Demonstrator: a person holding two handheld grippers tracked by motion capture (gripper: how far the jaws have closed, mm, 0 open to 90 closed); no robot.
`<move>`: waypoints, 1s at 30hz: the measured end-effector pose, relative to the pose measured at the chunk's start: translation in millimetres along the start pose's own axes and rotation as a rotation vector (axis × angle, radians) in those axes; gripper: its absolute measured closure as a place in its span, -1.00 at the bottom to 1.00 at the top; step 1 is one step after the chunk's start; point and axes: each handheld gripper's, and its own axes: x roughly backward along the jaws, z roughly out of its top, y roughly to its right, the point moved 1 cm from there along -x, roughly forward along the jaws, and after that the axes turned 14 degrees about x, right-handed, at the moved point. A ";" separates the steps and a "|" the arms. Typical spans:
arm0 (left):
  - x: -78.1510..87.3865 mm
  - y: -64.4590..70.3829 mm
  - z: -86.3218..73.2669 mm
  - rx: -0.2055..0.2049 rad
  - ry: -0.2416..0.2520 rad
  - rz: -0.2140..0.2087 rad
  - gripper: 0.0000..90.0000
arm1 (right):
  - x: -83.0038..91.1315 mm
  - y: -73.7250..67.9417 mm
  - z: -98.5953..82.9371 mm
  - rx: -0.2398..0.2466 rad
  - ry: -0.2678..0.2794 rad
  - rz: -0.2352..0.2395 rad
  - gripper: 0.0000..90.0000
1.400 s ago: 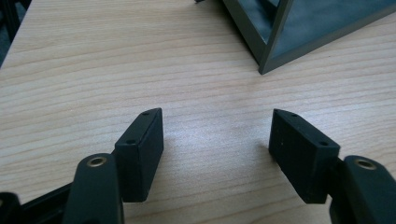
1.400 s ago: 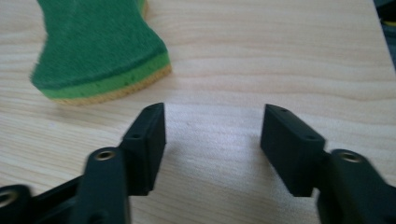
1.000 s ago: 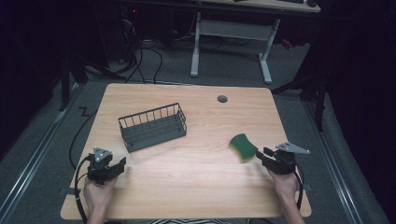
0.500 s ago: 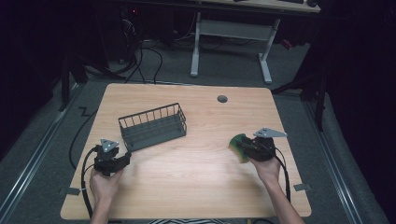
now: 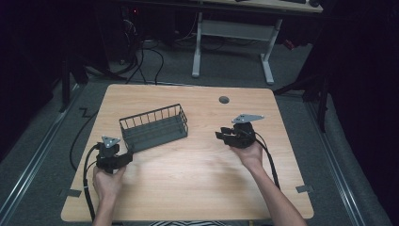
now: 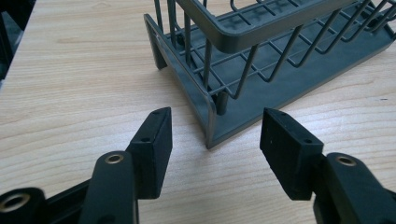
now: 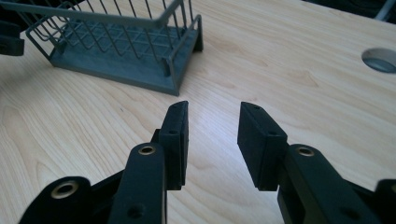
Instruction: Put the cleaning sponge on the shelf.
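Left gripper advanced — basket corner between jaws.

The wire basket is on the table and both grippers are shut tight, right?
Not quite. The wire basket is on the table, but both are open: the left hand-held gripper in the left gripper view, the right hand-held gripper in the right gripper view.

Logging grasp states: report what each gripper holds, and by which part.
Nothing is held. The left gripper is open toward the wire basket corner; the right gripper is open over bare table.
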 end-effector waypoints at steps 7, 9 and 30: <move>-2.3 -0.3 1.3 0.012 0.001 -0.009 0.06 | -24.1 -3.0 18.7 0.030 -0.024 0.034 0.43; -3.2 -0.4 1.7 0.015 0.000 -0.008 0.07 | -33.3 -4.1 21.7 0.038 -0.036 0.046 0.44; -13.7 -8.5 2.5 0.058 0.009 -0.011 0.31 | -113.9 -16.4 38.5 0.065 -0.117 0.089 0.51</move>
